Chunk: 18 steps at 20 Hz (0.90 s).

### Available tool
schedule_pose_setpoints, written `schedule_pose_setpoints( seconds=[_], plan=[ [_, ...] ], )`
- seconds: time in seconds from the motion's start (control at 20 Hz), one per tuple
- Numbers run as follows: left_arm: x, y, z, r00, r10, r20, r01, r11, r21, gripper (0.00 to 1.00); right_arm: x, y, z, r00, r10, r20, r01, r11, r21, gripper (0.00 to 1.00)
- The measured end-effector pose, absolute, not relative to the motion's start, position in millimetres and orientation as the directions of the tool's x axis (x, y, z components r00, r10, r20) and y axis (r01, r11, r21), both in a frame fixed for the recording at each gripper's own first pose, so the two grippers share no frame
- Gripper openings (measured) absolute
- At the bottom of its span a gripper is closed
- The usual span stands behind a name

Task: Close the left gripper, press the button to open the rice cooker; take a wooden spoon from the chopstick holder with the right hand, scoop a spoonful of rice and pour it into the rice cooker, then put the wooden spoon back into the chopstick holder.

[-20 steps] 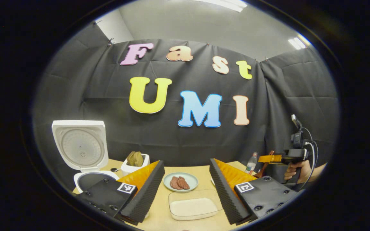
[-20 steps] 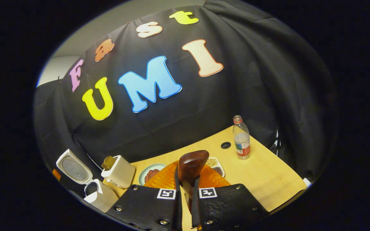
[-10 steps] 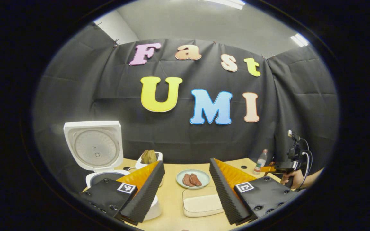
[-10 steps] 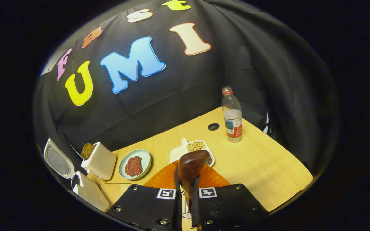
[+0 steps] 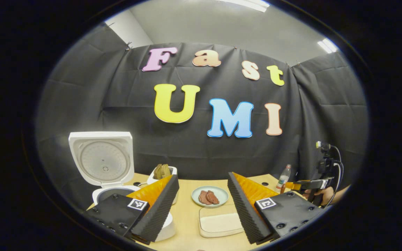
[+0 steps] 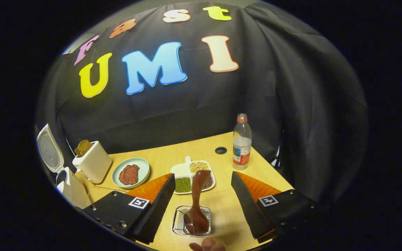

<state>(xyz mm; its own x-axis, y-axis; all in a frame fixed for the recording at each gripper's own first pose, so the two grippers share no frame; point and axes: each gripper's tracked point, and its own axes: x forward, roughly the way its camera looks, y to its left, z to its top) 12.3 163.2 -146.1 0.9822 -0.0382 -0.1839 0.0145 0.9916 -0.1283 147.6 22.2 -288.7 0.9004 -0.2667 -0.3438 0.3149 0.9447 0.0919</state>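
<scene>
Now the right claw (image 6: 201, 205) gaped, released; the spoon (image 6: 197, 202) stood in the holder (image 6: 178, 223) at 6 o'clock; left claw (image 5: 201, 205) gaped too.

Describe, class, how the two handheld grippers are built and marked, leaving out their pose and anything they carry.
Each gripper, the left gripper and the right gripper, has two wedge-shaped fingers with ridged inner faces, on black bolted plates that each carry a small square black-and-white marker. In the left gripper view, the right one has a camera on top with looping black cables, above a pistol-style handle.
</scene>
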Motion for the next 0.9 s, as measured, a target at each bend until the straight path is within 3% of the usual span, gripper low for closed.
schedule_pose_setpoints(
  seconds=[0.25,0.5,0.9],
  plan=[
    [20.8,165.9,-142.4,0.982,-0.042,-0.184,0.013,0.988,-0.155,0.96,131.9,41.3,-211.4,0.952,-0.224,-0.207,0.245,0.966,0.079,0.98],
    [34.7,216.8,-129.9,0.982,0.059,-0.179,-0.093,0.979,-0.183,0.97,126.3,69.2,-165.3,0.977,-0.144,-0.158,0.162,0.981,0.11,0.98],
    [62.1,322.0,-72.6,0.971,0.21,-0.114,-0.218,0.974,-0.064,0.96,123.2,90.0,-164.4,0.982,-0.093,-0.163,0.11,0.989,0.095,0.98]
  ],
)
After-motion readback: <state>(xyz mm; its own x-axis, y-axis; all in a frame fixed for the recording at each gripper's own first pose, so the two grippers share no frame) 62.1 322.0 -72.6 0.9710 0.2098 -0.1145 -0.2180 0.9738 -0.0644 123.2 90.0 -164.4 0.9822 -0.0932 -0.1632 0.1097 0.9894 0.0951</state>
